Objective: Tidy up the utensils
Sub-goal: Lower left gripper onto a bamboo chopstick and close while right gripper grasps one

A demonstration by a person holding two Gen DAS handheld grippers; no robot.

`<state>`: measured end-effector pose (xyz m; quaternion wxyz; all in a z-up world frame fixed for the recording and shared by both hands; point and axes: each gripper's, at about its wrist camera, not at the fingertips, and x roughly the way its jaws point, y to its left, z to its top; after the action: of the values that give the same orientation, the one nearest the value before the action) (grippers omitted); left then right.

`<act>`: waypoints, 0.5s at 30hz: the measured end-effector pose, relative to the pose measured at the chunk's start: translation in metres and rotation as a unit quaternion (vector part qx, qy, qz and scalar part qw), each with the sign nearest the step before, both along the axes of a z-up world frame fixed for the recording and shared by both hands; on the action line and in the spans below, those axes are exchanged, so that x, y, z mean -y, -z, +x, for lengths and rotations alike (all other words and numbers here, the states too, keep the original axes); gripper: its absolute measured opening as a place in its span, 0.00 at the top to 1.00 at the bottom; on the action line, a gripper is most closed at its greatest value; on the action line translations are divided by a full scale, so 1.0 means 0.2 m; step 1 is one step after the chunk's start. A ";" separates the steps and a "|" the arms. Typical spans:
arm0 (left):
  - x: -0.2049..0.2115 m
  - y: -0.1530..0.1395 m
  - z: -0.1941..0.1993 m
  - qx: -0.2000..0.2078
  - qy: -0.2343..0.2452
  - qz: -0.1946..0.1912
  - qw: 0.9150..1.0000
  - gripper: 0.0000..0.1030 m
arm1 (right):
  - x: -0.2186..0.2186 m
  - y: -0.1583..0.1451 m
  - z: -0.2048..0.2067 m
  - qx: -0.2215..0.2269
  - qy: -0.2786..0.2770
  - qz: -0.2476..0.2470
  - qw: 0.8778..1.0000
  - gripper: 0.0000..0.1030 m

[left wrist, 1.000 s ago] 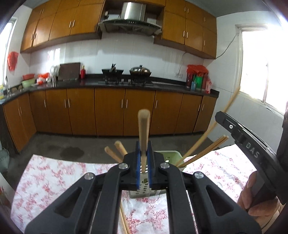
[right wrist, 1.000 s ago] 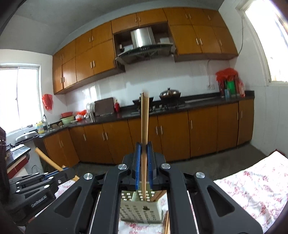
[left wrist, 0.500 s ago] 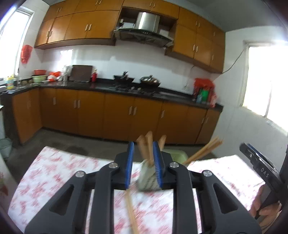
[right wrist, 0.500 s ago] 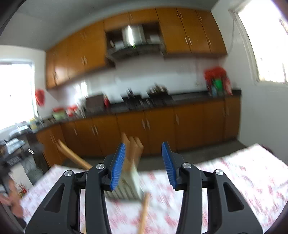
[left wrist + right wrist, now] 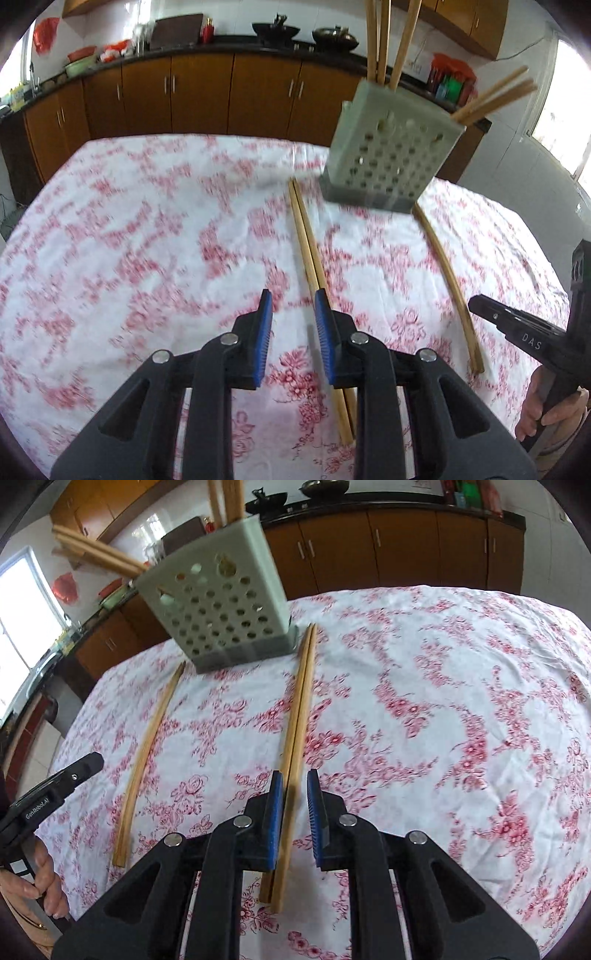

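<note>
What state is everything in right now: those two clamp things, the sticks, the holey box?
Left hand-held gripper: open, empty, above the cloth.
Right hand-held gripper: open, empty, over the pair.
Pair of wooden chopsticks: lying flat, side by side.
Single wooden chopstick: lying flat, apart from the pair.
Pale perforated plastic utensil holder: upright, chopsticks standing inside.
Red-flowered white tablecloth: spread over the table.
</note>
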<state>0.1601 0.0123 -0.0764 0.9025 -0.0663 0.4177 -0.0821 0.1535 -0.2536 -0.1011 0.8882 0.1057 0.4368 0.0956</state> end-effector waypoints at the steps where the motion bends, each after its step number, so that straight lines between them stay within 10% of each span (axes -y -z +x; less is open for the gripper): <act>1: 0.00 0.02 0.00 -0.005 0.002 -0.002 1.000 0.76 | -0.02 0.01 0.00 -0.002 -0.002 -0.005 1.000 0.86; 15: 0.11 0.09 0.03 -0.029 0.030 0.014 0.999 0.83 | 0.06 0.04 0.00 0.007 0.038 -0.067 0.997 0.92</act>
<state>0.1663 -0.0101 -0.0949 0.8881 -0.0431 0.4463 -0.1013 0.1542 -0.2658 -0.1087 0.8992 0.0615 0.4320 0.0326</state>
